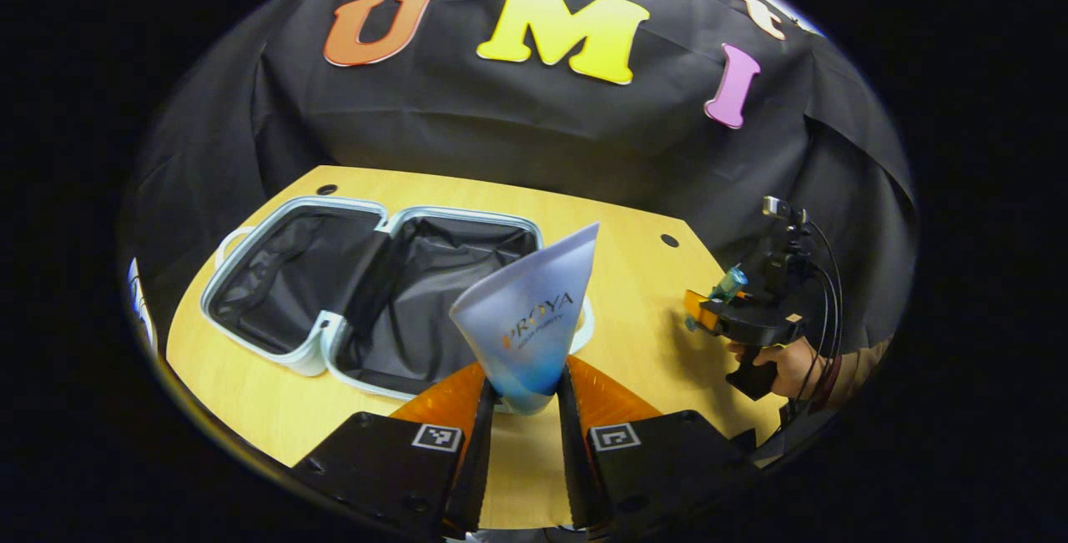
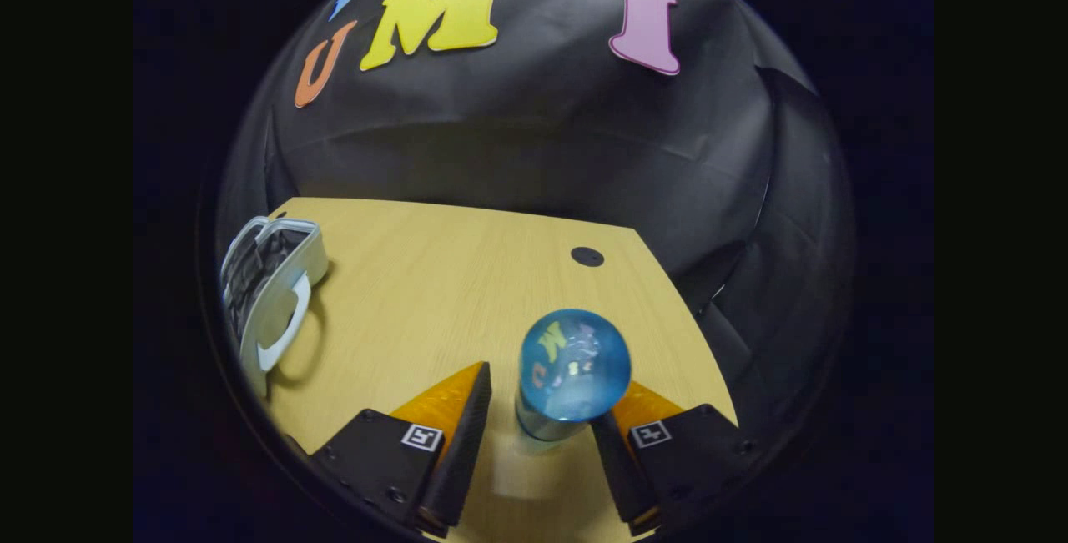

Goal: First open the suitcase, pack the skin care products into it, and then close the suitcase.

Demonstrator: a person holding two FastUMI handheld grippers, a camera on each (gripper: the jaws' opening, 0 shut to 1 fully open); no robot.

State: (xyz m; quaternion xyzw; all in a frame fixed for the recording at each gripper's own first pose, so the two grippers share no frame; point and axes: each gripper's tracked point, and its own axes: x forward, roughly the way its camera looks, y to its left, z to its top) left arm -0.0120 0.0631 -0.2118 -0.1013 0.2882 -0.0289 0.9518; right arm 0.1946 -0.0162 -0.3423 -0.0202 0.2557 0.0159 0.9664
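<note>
The pale blue suitcase lies open on the wooden table, its two dark-lined halves empty. My left gripper is shut on the lower end of a frosted blue-white tube, held up in front of the right half. In the right gripper view a small bottle with a round blue cap stands between the fingers of my right gripper; table shows between it and the left finger, while the right finger is right beside it. A hand holds the right gripper at the table's right, with the bottle in it.
The suitcase with its white handle sits at the left edge of the right gripper view. Round cable holes mark the tabletop. Black cloth closes off the back and sides.
</note>
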